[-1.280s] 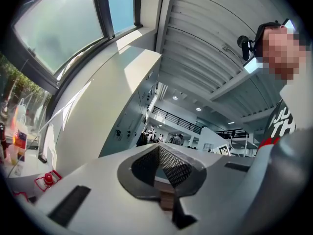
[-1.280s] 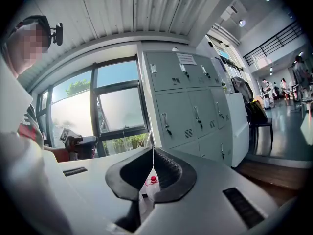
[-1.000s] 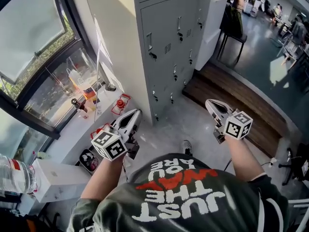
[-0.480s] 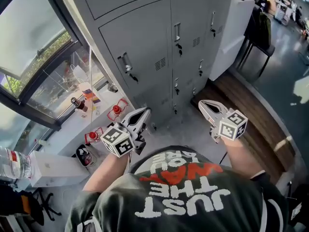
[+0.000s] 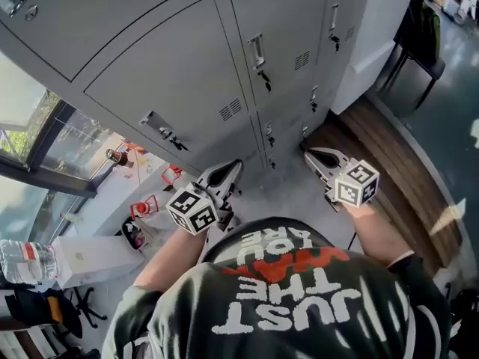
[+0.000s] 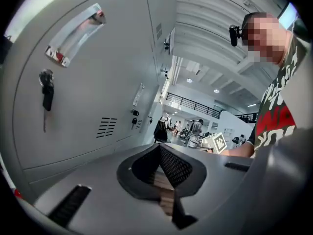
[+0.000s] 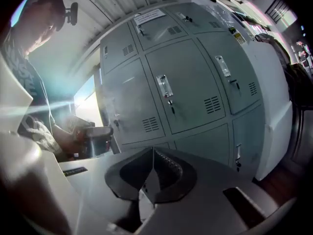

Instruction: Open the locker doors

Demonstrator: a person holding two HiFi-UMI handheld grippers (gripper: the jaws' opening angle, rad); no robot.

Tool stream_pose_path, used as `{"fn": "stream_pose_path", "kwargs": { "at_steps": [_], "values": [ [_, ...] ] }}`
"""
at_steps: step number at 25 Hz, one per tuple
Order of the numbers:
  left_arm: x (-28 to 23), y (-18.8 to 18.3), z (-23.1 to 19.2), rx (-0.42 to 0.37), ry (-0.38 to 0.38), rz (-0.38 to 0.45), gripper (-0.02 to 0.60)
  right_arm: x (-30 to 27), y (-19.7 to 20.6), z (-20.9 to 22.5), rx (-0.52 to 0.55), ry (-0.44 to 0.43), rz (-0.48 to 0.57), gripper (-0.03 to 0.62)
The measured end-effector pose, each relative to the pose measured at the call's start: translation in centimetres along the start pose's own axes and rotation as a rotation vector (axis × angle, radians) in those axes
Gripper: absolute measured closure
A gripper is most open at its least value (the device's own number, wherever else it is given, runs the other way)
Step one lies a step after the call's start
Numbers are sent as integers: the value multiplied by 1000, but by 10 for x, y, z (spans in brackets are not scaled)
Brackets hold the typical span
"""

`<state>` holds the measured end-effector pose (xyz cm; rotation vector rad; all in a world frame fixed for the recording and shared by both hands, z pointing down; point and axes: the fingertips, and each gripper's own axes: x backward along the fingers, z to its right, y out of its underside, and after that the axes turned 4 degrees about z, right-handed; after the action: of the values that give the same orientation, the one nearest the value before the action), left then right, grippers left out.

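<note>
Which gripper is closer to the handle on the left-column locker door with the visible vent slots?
Left. The left gripper sits in front of that door, with the handle up and to its left. The right gripper is farther right, facing the neighbouring lockers.

Far to my left I see a window (image 5: 30, 144). Below it a white sill (image 5: 112, 198) carries a small brown bottle (image 5: 115, 156) and two red wire-framed items, one farther along (image 5: 173, 175) and one nearer (image 5: 142, 207). I can't tell what they are. At the near left a clear plastic bottle (image 5: 22, 262) lies just beside a long white box (image 5: 97, 254). On the right a wooden strip of flooring (image 5: 389, 163) runs beside the pale grey floor (image 5: 292, 198). A tall white cabinet (image 5: 370, 43) stands at its far end, with a black chair (image 5: 423, 32) beside it. In the left gripper view a railed balcony (image 6: 193, 105) overlooks a distant hall with people in it.
</note>
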<state>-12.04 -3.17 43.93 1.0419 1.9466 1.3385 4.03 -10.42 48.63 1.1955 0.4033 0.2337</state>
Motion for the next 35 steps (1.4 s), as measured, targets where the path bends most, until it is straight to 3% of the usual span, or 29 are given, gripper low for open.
{"fn": "stream_pose_path", "kwargs": {
  "at_steps": [9,15,19,26,35],
  "values": [
    [-48,39,-59,22,150,-129,581,-83,39,52,35,166,-60,556],
    [-66,79,-75,51,191,-245,581,-128,73,74,60,189,-146,556],
    [-79,99,-87,40,172,-280,581,-157,105,92,81,180,-216,556],
    [-87,134,-120,26,66,-324,581,-193,158,116,84,174,-301,554],
    [-71,154,-118,27,37,-360,581,-193,171,120,92,174,-316,554]
  ]
}}
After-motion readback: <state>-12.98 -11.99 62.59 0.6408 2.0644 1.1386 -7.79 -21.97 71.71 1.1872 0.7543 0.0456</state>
